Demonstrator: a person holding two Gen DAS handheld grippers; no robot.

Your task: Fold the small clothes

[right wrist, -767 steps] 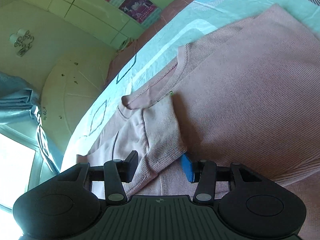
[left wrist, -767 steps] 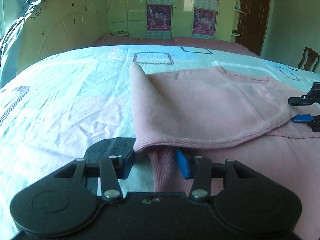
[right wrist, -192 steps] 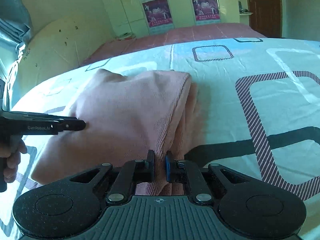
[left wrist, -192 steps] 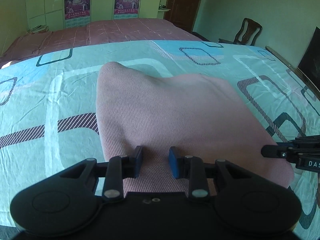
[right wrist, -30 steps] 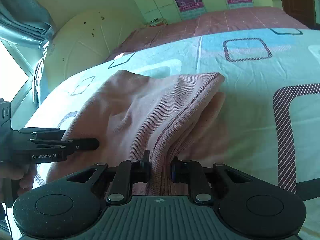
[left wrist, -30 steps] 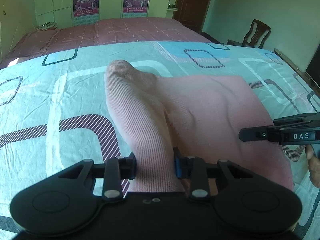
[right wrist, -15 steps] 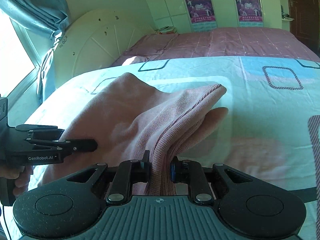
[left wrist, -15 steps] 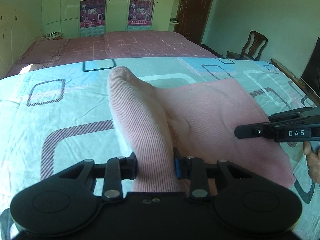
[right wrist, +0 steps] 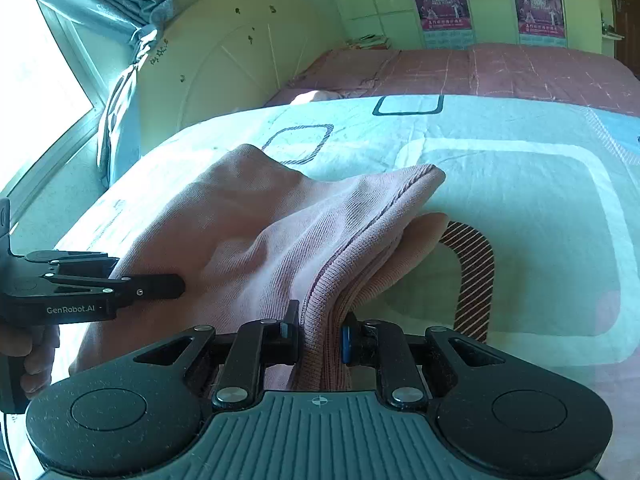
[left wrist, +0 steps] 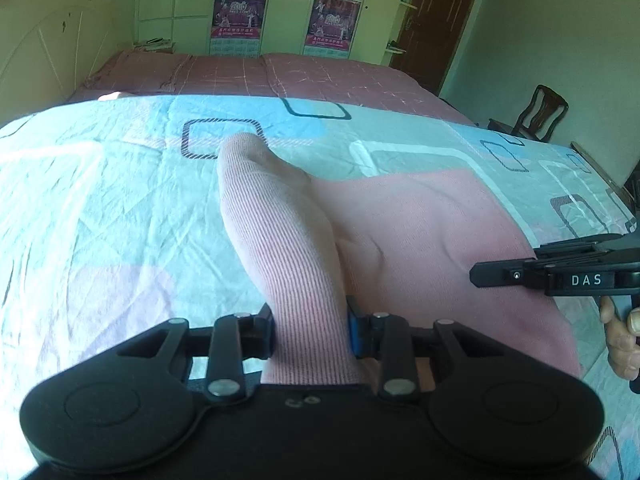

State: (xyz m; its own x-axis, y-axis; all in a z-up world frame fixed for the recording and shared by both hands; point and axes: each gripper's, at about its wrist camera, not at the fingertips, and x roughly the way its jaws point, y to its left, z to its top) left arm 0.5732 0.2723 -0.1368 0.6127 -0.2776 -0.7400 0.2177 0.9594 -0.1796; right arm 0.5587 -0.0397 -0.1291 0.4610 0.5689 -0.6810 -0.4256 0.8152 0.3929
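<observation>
A folded pink knit sweater (left wrist: 400, 232) lies partly lifted over the patterned bedspread (left wrist: 100, 208). My left gripper (left wrist: 310, 328) is shut on its near left corner, which rises in a ridge away from me. My right gripper (right wrist: 318, 334) is shut on the near right corner of the pink sweater (right wrist: 248, 224), where the ribbed hem layers bunch between the fingers. The right gripper also shows in the left wrist view (left wrist: 560, 276), and the left gripper shows in the right wrist view (right wrist: 120, 286). The far corners droop to the bed.
The bed has a light blue and pink cover with square outlines (right wrist: 520, 184). A maroon blanket (left wrist: 260, 76) lies at its far end. A cream headboard (right wrist: 224, 64) and window curtain (right wrist: 120, 80) stand at the left. A wooden chair (left wrist: 536, 114) stands at the right.
Both grippers keep their hold on the sweater and have carried it toward the head of the bed and the window side. The folded bundle stays held up between them.
</observation>
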